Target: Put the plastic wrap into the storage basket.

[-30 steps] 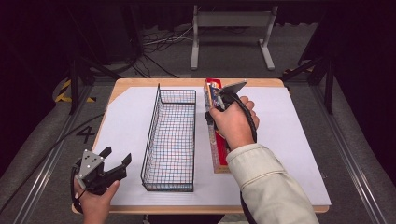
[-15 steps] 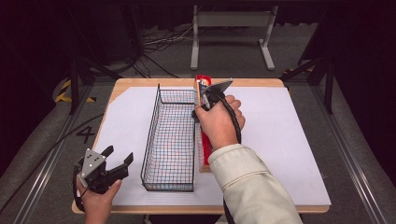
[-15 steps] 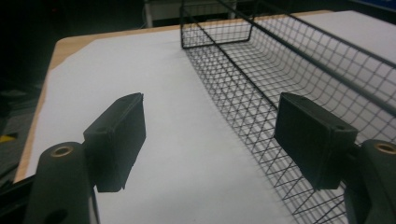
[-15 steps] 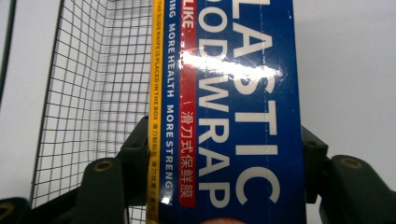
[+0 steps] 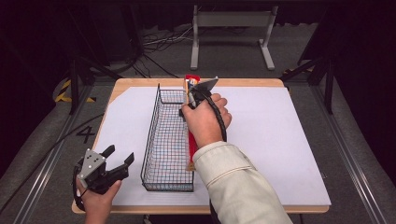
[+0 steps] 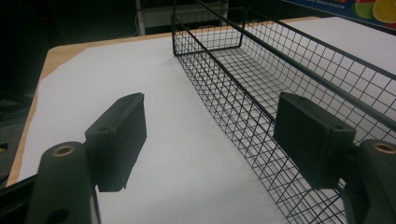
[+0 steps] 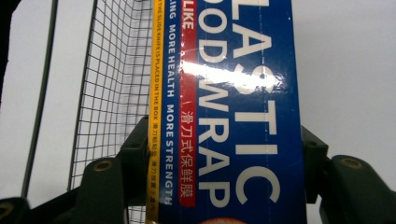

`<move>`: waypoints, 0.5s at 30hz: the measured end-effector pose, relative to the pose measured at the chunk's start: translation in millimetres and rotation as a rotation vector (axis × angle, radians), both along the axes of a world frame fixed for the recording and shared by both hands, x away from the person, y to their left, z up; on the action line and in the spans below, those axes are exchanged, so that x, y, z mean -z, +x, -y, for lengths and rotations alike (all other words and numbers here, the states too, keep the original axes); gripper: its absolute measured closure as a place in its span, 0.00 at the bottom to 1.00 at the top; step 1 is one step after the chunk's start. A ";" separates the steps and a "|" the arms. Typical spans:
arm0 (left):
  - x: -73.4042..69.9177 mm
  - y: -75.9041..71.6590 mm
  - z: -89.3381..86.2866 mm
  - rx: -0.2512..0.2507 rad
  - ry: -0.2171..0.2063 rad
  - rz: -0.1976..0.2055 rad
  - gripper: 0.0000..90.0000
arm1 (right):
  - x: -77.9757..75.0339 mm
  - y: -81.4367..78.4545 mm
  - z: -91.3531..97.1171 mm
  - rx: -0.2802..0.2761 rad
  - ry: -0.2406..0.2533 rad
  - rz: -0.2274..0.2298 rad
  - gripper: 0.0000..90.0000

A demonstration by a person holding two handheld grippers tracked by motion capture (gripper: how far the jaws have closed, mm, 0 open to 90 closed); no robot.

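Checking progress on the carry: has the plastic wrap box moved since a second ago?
Yes. Held in the right gripper, the plastic wrap box has shifted left, now against the wire basket.

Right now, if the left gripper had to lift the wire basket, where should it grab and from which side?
Take the wire basket by its near-left top rim, coming from the left gripper side. The rim wire is thin and straight, so open fingers can straddle it. The right gripper already holds the plastic wrap box along the other wall.

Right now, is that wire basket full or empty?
Empty. The high view shows bare mesh through the wire basket; the plastic wrap box, held by the right hand-held gripper, is at its rim, not inside.
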State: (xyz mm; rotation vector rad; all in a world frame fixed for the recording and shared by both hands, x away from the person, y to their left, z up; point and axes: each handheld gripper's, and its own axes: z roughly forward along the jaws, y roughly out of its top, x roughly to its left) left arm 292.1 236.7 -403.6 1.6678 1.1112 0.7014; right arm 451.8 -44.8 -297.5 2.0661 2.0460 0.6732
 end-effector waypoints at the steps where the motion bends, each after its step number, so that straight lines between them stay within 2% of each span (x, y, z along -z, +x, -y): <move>1: -0.1 -0.2 0.0 0.000 0.001 0.000 0.29 | 1.4 0.4 -3.8 -0.005 -0.002 -0.006 0.45; 9: -0.1 -0.6 -0.3 0.008 -0.005 0.001 0.28 | 10.4 1.0 -16.6 0.012 0.013 -0.008 0.45; 15: 0.1 0.8 1.0 0.011 -0.002 -0.001 0.28 | 16.1 2.3 -18.7 0.023 0.023 -0.001 0.45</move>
